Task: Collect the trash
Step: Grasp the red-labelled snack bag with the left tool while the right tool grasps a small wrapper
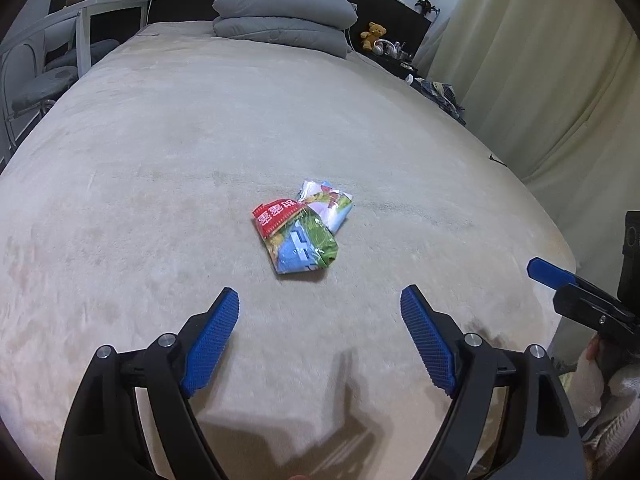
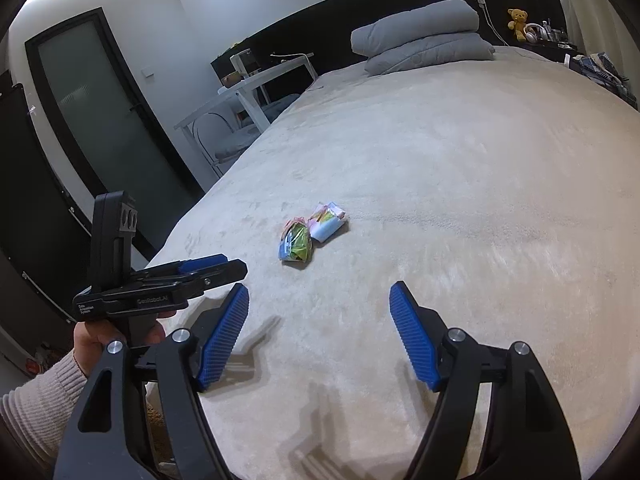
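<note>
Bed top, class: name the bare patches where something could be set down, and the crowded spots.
Bare: between the open left gripper and the two wrappers; between wrappers and folded duvet. Crowded: only the wrappers and duvet.

A beige plush bed (image 1: 160,152) carries two crumpled snack wrappers (image 1: 298,234) touching at its middle, and folded grey bedding (image 1: 280,16) at twelve o'clock.
</note>
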`<state>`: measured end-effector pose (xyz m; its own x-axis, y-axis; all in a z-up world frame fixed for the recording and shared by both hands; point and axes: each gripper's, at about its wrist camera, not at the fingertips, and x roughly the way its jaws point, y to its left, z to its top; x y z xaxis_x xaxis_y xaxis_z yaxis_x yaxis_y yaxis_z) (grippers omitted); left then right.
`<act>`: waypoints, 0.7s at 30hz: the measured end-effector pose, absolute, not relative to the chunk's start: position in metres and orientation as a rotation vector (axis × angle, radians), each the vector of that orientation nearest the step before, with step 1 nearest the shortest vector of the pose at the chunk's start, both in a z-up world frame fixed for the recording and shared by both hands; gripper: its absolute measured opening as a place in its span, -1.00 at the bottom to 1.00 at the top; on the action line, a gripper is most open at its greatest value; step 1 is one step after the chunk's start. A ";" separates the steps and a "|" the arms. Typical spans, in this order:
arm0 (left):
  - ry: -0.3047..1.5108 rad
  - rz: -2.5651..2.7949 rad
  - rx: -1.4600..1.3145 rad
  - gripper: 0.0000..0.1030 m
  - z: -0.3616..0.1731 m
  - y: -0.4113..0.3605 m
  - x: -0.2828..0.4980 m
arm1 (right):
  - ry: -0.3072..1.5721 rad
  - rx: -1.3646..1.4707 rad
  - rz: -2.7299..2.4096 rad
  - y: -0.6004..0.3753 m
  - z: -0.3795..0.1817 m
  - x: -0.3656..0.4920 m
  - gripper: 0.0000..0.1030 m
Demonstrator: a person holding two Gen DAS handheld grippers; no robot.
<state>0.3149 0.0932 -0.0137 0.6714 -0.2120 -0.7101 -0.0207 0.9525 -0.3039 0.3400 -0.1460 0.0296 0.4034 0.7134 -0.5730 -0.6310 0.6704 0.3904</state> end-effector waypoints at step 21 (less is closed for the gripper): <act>0.921 -0.014 -0.199 0.12 -0.051 0.083 0.400 | 0.793 0.067 0.863 -0.133 0.021 0.357 0.41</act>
